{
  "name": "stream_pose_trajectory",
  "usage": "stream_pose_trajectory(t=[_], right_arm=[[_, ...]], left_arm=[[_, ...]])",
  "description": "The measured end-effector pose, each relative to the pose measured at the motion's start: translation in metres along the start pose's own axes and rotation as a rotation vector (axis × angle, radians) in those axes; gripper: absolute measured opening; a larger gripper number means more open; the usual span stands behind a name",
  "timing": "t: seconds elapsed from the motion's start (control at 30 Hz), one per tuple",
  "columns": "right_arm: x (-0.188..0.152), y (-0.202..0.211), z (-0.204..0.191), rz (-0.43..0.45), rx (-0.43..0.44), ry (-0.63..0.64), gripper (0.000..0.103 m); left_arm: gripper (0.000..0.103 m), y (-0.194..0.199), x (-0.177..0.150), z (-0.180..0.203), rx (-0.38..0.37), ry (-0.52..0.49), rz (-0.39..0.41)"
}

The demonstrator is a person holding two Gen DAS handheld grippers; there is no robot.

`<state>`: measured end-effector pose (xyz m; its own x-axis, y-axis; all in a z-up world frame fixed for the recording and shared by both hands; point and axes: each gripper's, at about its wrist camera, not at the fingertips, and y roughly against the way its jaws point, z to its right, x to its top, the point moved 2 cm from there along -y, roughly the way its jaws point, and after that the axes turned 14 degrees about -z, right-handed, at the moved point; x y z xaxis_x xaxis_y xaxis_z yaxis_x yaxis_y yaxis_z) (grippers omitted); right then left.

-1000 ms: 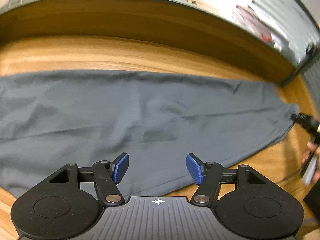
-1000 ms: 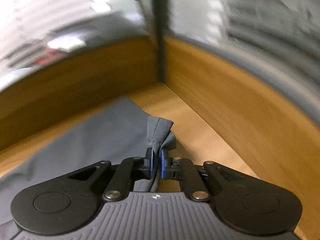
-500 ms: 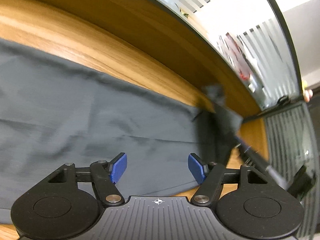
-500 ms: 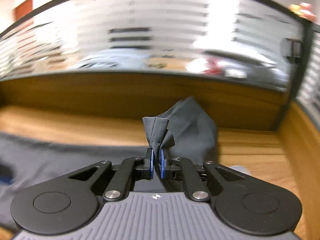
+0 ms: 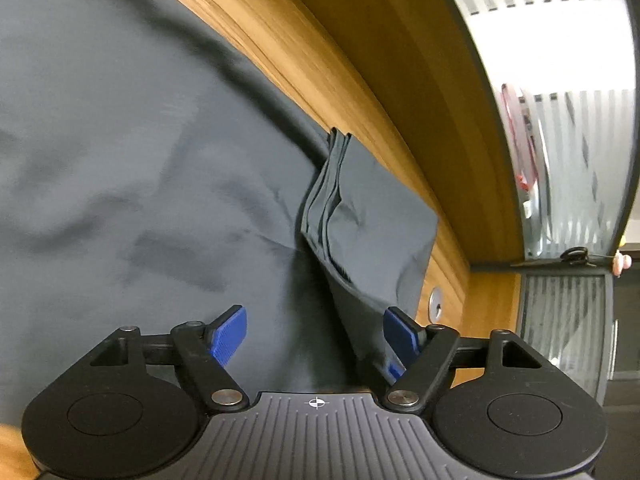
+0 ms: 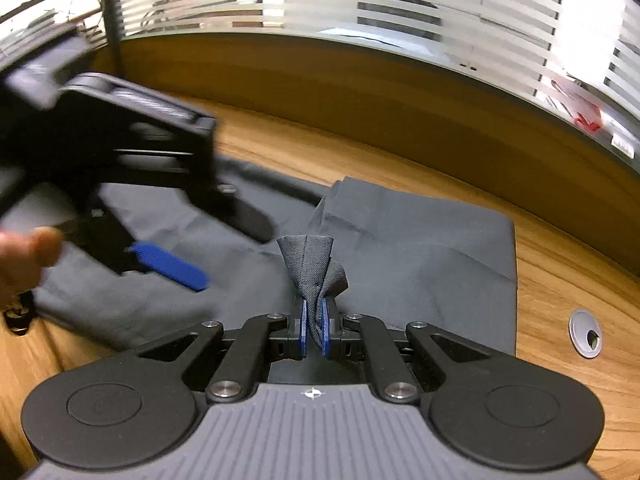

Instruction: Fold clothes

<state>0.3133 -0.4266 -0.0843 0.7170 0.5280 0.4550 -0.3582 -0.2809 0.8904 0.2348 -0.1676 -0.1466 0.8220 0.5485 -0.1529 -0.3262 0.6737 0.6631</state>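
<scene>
A dark grey garment (image 5: 120, 184) lies spread on the wooden table; its right end is folded back over itself (image 5: 376, 216). My right gripper (image 6: 314, 332) is shut on a bunched corner of the grey garment (image 6: 312, 260) and holds it above the folded part (image 6: 420, 240). My left gripper (image 5: 316, 336) is open and empty just above the cloth, with the lifted fold edge running past its right fingertip (image 5: 400, 334). It also shows in the right wrist view, blurred, at the left (image 6: 168, 266).
A wooden back wall (image 6: 360, 92) rises behind the table, with frosted striped glass above it. A round metal cable grommet (image 6: 586, 338) sits in the tabletop right of the garment. A side partition (image 5: 560, 320) closes the right end.
My right gripper has carried the garment's end up and leftward over the rest, making a fold. My left gripper has tilted and swung toward the right, near the fold; it stays open.
</scene>
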Motion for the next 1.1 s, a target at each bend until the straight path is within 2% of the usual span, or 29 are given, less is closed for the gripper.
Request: stream_pose_trajectory(t=[0.23,0.37,0.47,0.53,0.57,0.63,0.77,0.97,1.1], right_arm=[[-0.008,0.022,0.005,0.018,0.017,0.01,0.008],[-0.014,0.033,-0.005,0.028,0.034,0.063,0.008],[-0.02,0.04,-0.018,0.029,0.048,0.111,0.008],[-0.024,0.043,-0.028,0.032,0.057,0.143,0.008],[-0.025,0.045,-0.035,0.033,0.059,0.159,0.008],[-0.026,0.048,-0.047,0.038,0.06,0.188,0.008],[-0.024,0.056,-0.076,0.052,0.062,0.249,0.008],[-0.01,0.051,-0.125,0.077,0.1,0.357,0.008],[0.007,0.038,-0.161,0.062,0.118,0.401,0.008]], left_arm=[[0.076,-0.029,0.017,0.011,-0.017,-0.019,-0.047],[0.074,-0.035,0.018,0.011,-0.048,-0.027,-0.041],[0.052,-0.022,0.016,0.005,-0.06,-0.045,0.006],[0.005,-0.012,0.015,0.0,-0.064,-0.059,0.039],[0.008,-0.006,0.014,-0.003,-0.063,-0.067,0.055],[0.007,0.011,0.009,-0.01,-0.046,-0.084,0.093],[0.007,0.052,0.005,-0.027,0.053,-0.153,0.129],[0.007,0.101,0.013,-0.045,0.252,-0.337,0.111],[0.007,0.13,0.03,-0.063,0.273,-0.361,0.081]])
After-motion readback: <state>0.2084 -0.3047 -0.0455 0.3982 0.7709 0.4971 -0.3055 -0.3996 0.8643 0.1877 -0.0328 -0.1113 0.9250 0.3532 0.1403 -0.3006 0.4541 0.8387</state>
